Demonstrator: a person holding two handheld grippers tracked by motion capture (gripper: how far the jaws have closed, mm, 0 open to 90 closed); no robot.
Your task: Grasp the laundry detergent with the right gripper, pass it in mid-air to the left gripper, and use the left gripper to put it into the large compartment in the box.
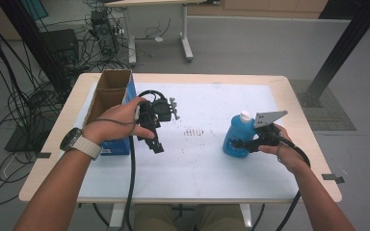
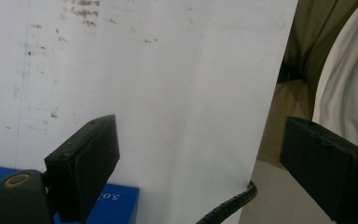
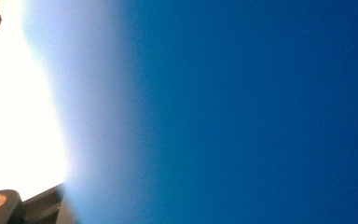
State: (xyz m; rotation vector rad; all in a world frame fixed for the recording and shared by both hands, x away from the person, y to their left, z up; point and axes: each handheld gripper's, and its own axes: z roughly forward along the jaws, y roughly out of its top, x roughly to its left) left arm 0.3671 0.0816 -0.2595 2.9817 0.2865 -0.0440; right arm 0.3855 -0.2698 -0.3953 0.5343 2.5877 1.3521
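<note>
The right gripper (image 1: 239, 143) is clamped on the blue bottle (image 1: 235, 136), upright on the white table cover (image 1: 207, 163). Left of the bottle, the left gripper (image 1: 156, 146) hangs agape beside a cardboard box (image 1: 107, 94). Beyond lies cable-strewn grey floor (image 1: 250, 43).

Bench (image 1: 294, 103) before me: pale wood top with rounded corners, white legs. Cover: a white sheet (image 1: 207, 168) over most of the top, wood showing at the sides, brownish smudges (image 1: 195, 131) near its middle. Standing on the sheet: blue cardboard box (image 1: 118, 144), open-topped, at my left; blue bottle (image 1: 236, 137) with white cap, upright, at my right
</note>
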